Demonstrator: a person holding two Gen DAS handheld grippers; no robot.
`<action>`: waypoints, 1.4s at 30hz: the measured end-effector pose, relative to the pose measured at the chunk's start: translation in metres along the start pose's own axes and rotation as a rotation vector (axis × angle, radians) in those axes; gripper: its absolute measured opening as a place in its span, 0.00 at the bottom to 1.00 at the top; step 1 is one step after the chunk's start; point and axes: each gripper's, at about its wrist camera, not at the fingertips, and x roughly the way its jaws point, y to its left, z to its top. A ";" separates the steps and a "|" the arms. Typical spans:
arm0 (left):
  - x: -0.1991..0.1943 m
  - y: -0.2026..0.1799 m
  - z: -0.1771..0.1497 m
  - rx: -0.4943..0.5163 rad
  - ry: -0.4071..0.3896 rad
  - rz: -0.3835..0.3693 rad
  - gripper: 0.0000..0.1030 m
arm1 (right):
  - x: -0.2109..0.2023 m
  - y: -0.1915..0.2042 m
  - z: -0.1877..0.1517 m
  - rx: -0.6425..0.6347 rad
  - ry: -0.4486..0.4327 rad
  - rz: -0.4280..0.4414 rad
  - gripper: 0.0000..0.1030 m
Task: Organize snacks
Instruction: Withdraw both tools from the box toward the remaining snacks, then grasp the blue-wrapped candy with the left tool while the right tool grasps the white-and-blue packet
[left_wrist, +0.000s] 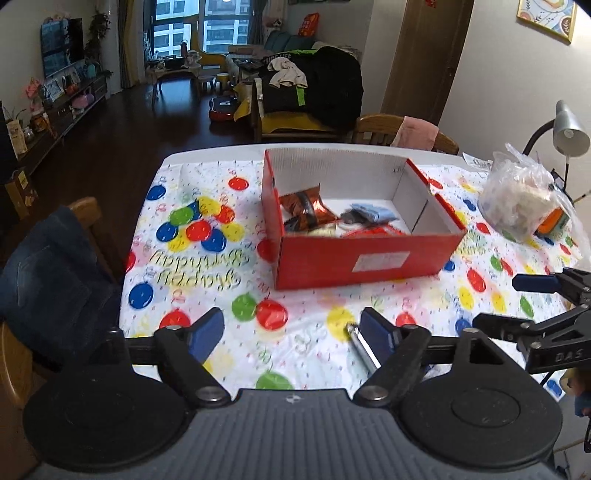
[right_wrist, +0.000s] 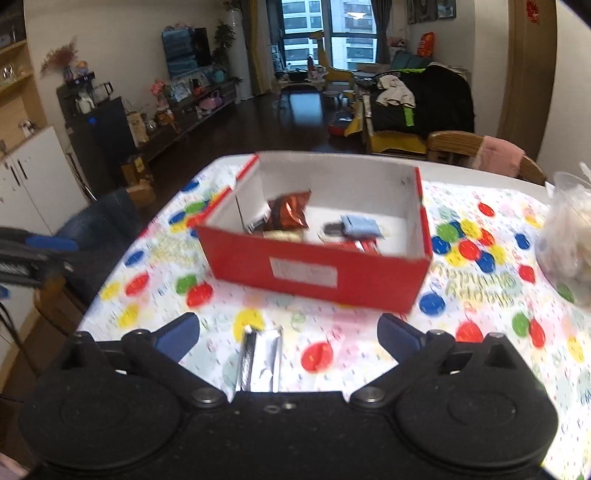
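Table (left_wrist: 229, 291) with the balloon-print birthday cloth carries everything. Red box (left_wrist: 354, 264) sits about mid-table, toward the far edge, lid off, white inside. Several snacks already in it: a brown-red foil bag (left_wrist: 308, 210) at the box's left end, a light blue packet (left_wrist: 373, 213) near the middle, more red wrappers under the near wall, can't read them. Clear plastic bag (left_wrist: 524, 199) of other stuff sits at the table's right edge, well apart from the box.

One snack still out: a silver foil packet (right_wrist: 260, 356) flat on the cloth at the near edge, in front of the box and apart from it.

My right gripper (right_wrist: 288, 336) is spread as wide as it goes, nothing gripped; the silver packet lies between its fingers, pads clear of it on both sides. My left gripper (left_wrist: 291, 332) is mostly open, also empty; the packet's end shows just beside its right finger (left_wrist: 376, 332), contact unclear.

Step, as I judge it: picking up the last loose snack. Next move calls for lowering the right gripper, centring on the packet, closing across its narrow width, then lifting over the near wall into the box. Flat slick foil, may slip.
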 end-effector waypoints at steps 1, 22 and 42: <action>-0.001 0.001 -0.006 0.010 0.002 0.007 0.80 | 0.003 0.000 -0.009 0.000 0.020 -0.005 1.00; 0.049 0.060 -0.101 -0.087 0.278 -0.005 0.80 | 0.062 -0.022 -0.090 0.046 0.218 -0.127 0.93; 0.060 0.040 -0.128 0.116 0.311 0.024 0.36 | 0.078 -0.020 -0.087 0.031 0.224 -0.120 0.64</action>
